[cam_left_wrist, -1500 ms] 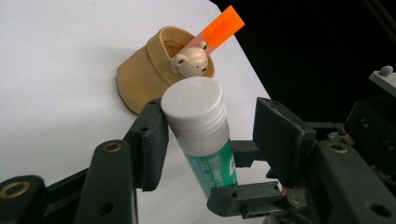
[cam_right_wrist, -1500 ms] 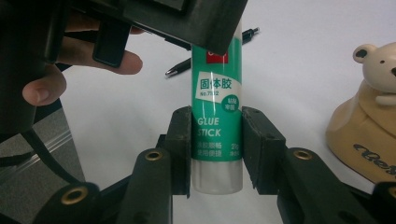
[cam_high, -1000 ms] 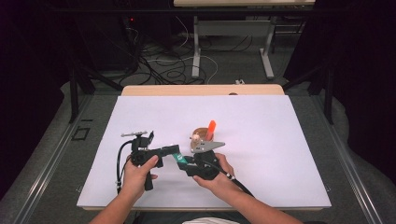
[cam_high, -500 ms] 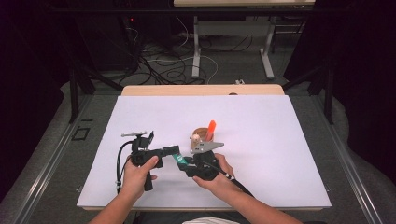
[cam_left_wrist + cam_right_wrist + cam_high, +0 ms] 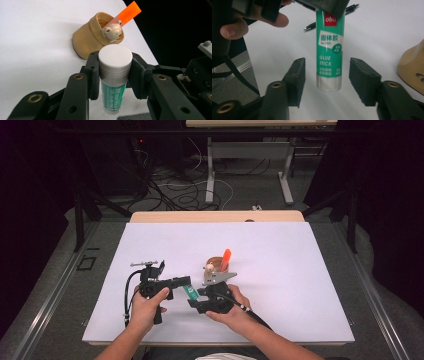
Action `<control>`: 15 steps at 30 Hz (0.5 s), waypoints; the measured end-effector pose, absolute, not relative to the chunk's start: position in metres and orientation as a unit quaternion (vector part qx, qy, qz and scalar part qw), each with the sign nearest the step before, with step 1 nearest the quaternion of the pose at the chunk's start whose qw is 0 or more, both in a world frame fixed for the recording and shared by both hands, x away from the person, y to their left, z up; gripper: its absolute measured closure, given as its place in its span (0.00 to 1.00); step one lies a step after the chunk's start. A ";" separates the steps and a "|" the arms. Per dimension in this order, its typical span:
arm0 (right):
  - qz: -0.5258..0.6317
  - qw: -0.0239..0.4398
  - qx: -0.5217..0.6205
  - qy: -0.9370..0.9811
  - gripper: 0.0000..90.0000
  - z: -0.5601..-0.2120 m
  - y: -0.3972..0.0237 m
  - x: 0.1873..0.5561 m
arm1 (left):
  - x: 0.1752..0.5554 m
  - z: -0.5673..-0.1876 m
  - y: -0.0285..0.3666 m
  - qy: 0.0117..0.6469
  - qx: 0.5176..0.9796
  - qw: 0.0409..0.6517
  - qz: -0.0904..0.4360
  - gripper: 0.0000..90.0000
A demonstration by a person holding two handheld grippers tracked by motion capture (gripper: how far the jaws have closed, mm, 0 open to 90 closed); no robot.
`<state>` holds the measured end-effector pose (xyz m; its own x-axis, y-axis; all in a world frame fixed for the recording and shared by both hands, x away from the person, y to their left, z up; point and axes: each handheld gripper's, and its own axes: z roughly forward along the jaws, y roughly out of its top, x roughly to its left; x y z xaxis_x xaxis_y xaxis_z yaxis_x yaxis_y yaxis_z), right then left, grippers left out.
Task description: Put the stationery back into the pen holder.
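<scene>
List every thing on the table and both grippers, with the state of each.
glue stick: capped, off the table, clamped at its white cap.
left gripper: shut on the cap.
right gripper: jaws just opened, apart on either side of the tube's base.
pouch: open, lying on the sheet, orange strip sticking out.
pen: lying flat.

Green-and-white glue stick (image 5: 329,48), white cap (image 5: 115,60) on, is held above the tabletop (image 5: 280,255); label is printed "GLUE STICK"; clear base is unsupported.

"deli", "GLUE STICK" on tube (image 5: 329,47)
</scene>
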<state>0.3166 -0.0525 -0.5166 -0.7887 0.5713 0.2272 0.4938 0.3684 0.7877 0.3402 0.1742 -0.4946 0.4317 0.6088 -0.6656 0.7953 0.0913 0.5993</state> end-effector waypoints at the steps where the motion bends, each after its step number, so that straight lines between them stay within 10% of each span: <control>1: 0.456 0.044 0.322 0.829 0.44 -0.518 -0.052 0.317 | 0.340 -0.495 0.175 0.525 0.669 0.519 -0.087 0.72; 15: 0.414 0.053 0.357 0.836 0.28 -0.518 -0.072 0.326 | 0.344 -0.495 0.179 0.530 0.671 0.514 -0.071 0.72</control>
